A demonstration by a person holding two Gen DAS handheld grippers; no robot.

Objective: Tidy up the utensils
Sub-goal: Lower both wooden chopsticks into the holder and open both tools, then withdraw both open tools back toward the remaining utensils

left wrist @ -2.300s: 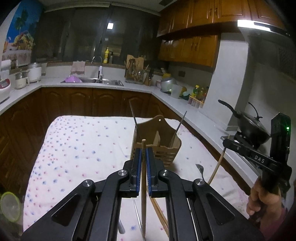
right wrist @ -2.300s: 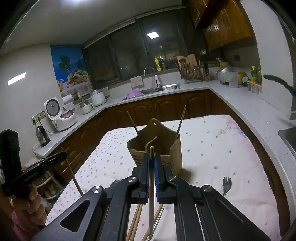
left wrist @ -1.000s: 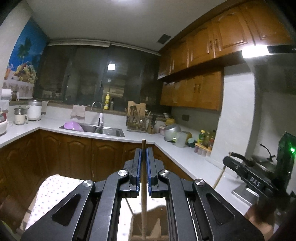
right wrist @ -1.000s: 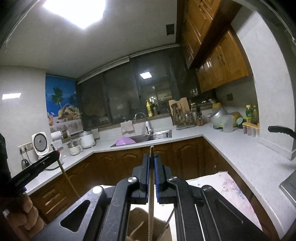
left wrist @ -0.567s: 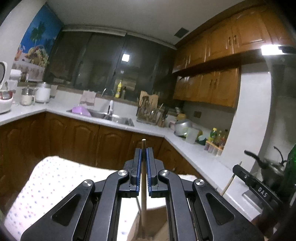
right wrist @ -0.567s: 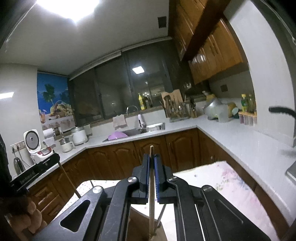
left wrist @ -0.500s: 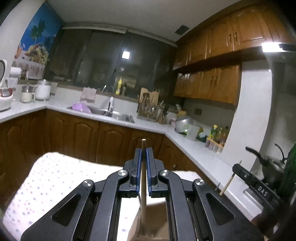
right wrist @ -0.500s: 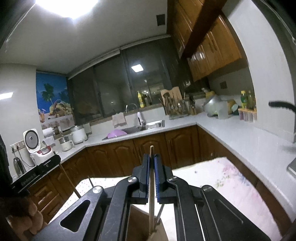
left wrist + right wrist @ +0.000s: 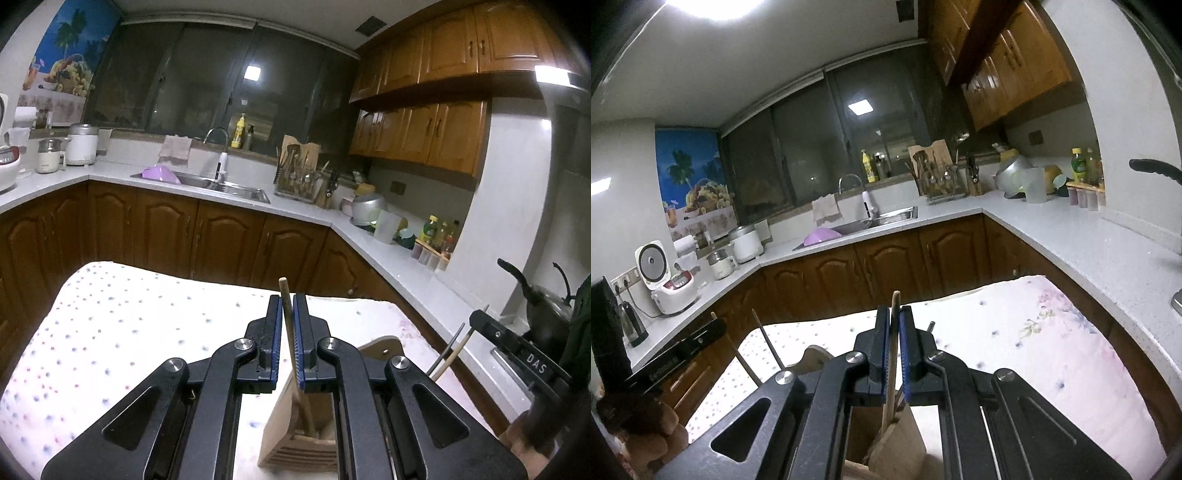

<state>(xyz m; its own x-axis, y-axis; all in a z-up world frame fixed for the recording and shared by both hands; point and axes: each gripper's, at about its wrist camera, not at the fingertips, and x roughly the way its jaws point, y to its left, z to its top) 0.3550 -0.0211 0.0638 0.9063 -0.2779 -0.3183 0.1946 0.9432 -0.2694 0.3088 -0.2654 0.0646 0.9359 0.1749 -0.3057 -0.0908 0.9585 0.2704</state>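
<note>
My left gripper (image 9: 286, 300) is shut on a wooden chopstick (image 9: 291, 343) that leans slightly between the blue pads. The chopstick's lower end sits inside the wooden utensil holder (image 9: 284, 439) just below. My right gripper (image 9: 894, 308) is shut on a second wooden chopstick (image 9: 891, 354). That one stands nearly upright, with its lower end down in the same holder (image 9: 901, 439). The holder stands on a dotted white tablecloth (image 9: 129, 314). A dark metal stick (image 9: 768, 339) rises from the holder's left side. Each view shows the other gripper off to the side.
A person's hand (image 9: 642, 424) holds the left gripper handle at the lower left of the right wrist view. Brown cabinets and a white counter (image 9: 388, 254) wrap around the table. A sink (image 9: 207, 182) is at the back and a black wok (image 9: 543, 306) on the right.
Both grippers have sunk toward the table, so the cloth and holder have risen in both views. The chopstick ends now reach into the holder. The left chopstick has tipped from upright to leaning.
</note>
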